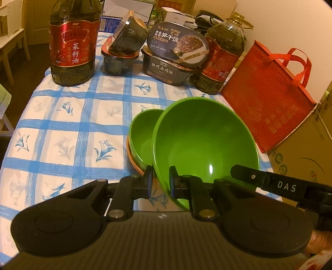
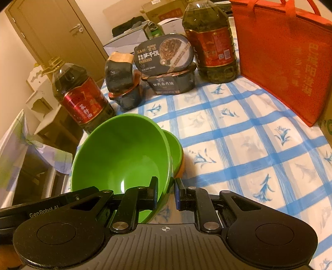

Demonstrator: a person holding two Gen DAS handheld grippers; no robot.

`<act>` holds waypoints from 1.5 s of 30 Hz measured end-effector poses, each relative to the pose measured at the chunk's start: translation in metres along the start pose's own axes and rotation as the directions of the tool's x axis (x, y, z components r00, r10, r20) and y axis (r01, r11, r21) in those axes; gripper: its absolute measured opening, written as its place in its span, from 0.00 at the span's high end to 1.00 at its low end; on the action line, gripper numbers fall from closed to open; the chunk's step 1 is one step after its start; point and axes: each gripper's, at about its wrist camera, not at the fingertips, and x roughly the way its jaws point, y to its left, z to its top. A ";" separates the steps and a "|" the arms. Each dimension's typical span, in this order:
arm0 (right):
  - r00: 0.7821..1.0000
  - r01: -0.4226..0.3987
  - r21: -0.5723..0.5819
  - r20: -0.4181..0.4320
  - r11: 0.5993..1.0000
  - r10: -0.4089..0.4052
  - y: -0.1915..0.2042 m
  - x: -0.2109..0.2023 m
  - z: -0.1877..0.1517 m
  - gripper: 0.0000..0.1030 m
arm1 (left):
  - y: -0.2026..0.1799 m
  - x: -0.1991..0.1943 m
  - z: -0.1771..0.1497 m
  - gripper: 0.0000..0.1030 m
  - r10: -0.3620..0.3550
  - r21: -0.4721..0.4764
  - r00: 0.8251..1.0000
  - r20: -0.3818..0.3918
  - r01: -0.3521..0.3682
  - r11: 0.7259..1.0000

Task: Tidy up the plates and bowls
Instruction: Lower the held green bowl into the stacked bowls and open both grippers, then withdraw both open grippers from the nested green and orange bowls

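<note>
Nearest, the left gripper [image 1: 160, 179] is clamped on the near-left rim of a large green bowl [image 1: 205, 143], one finger inside the rim and the other outside. The right gripper [image 2: 166, 192] is clamped on the opposite rim of the same large green bowl [image 2: 122, 153], again with one finger inside and one outside, and its tip also shows in the left wrist view at the bowl's right edge. The bowl hangs tilted between the two grippers, above the table [image 1: 72, 128], which is covered by a white cloth with blue checks and blue flower prints. Just behind the held bowl, partly hidden by it, a smaller green bowl [image 1: 143, 133] sits nested in an orange bowl [image 1: 134, 164] on the cloth; whether the large bowl touches them cannot be told. Further back stands a row of goods: a big oil bottle [image 1: 72, 43] with a red label at the left, two dark meal tubs [image 1: 122, 56] stacked with the upper one tilted, two dark boxed meals [image 1: 176, 47] with the upper one leaning, and a second oil bottle [image 1: 220, 60] at the right. A red fabric bag [image 1: 271, 97] with handles stands at the table's right edge, against a cardboard box [image 1: 307, 153]. Farthest, boxes [image 1: 128, 10] are piled behind the row, and a door [image 2: 60, 31] shows in the right wrist view.
</note>
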 end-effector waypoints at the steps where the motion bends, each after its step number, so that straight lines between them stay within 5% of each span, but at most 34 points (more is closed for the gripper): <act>1: 1.000 0.000 -0.001 -0.003 1.000 0.000 0.000 0.003 0.003 0.84 | 0.001 0.004 0.003 0.87 0.001 -0.004 1.000 -0.004 -0.001 1.000; 15: 0.999 0.006 -0.044 -0.032 0.999 -0.007 0.002 0.060 0.036 0.85 | 0.018 0.052 0.029 0.87 0.042 -0.026 0.999 -0.029 -0.042 0.999; 33: 0.998 0.012 -0.025 -0.069 1.000 -0.014 -0.014 0.096 0.030 0.84 | 0.017 0.076 0.031 0.84 0.062 0.028 0.998 -0.024 -0.061 0.998; 34: 0.998 0.007 -0.031 -0.066 0.999 -0.009 -0.013 0.096 0.031 0.80 | 0.016 0.076 0.030 0.83 0.059 0.034 0.998 -0.016 -0.059 0.998; 37: 0.999 -0.022 -0.019 -0.046 1.000 0.021 -0.016 0.093 0.031 0.45 | 0.012 0.072 0.030 0.77 0.077 0.056 0.997 0.018 -0.078 0.995; 45: 0.999 -0.032 -0.002 -0.029 0.999 0.032 -0.020 0.077 0.024 0.44 | 0.016 0.050 0.022 0.74 0.041 0.022 0.997 0.068 -0.043 0.999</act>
